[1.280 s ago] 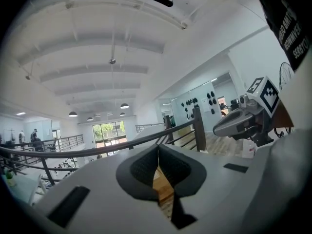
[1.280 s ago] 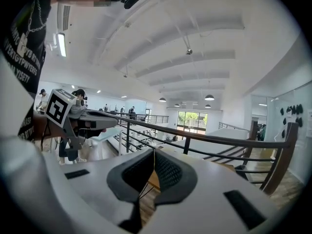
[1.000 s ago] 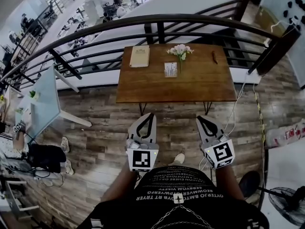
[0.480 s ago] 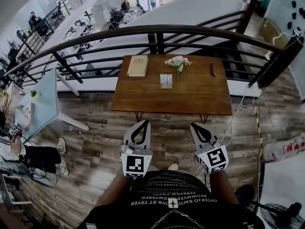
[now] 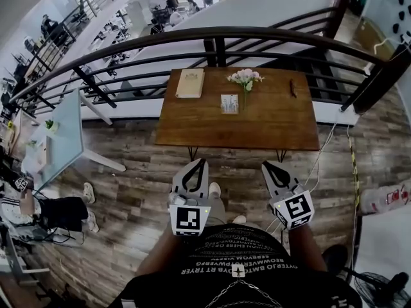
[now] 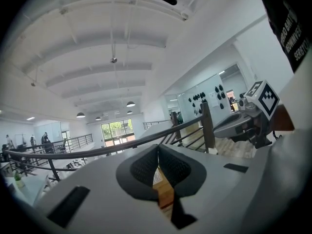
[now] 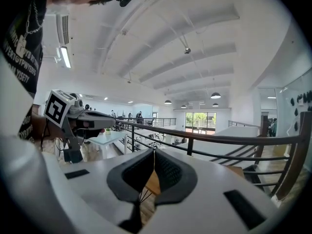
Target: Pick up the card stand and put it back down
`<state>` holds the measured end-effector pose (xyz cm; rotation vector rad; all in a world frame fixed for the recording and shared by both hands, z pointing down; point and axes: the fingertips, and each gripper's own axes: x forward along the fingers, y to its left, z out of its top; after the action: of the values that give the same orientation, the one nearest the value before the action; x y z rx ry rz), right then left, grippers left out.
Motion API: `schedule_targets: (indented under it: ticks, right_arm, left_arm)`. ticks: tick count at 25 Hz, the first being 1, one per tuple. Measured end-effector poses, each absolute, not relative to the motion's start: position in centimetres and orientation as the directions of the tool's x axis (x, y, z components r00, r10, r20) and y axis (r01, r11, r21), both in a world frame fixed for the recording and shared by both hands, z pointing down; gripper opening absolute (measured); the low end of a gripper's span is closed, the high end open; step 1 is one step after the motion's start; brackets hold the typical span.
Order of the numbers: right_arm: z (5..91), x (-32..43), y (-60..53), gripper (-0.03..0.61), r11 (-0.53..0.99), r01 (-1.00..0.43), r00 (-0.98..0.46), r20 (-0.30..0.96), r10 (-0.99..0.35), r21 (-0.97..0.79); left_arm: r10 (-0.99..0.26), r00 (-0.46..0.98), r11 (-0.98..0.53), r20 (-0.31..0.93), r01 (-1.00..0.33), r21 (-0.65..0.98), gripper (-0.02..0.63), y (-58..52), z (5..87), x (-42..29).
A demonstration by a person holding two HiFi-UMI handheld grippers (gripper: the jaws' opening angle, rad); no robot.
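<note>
The task is looking unstarted. The card stand (image 5: pixel 229 103), a small pale upright card, is sitting untouched near the middle of the tabletop (image 5: pixel 276 120), just beside the flowers (image 5: pixel 244 77). The left gripper (image 5: pixel 200 163) and right gripper (image 5: pixel 267 167) are hovering well short of it, both closed tight and holding nothing.

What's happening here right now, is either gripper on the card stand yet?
Not yet. A person stands back from the wooden table, holding the left gripper and the right gripper low in front of the body, both shut with nothing between the jaws. The card stand sits on the table beside a small bunch of flowers, with a tan notebook farther left in the head view. The pick-up has not begun.
</note>
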<state>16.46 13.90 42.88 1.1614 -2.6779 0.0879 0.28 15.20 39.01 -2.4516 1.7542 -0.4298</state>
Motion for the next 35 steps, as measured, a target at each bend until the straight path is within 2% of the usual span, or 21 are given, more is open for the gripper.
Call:
schedule_targets:
  ticks: [12,35]
  right_arm:
    - [43.6,14.6,9.3,0.017,0.662,-0.749,-0.634,0.258,-0.729,0.027]
    - [45.3,11.3,-5.2,0.017,0.622,-0.782,-0.575,0.348,-0.741,0.032]
  left_arm:
    - [-0.920,0.348,-0.382,0.182,-0.898,-0.216,0.028,9.9,40.2,-1.0]
    - [-0.870,0.439,-0.477,0.225,-0.865,-0.153,0.028,-7.0,42.3,-3.2]
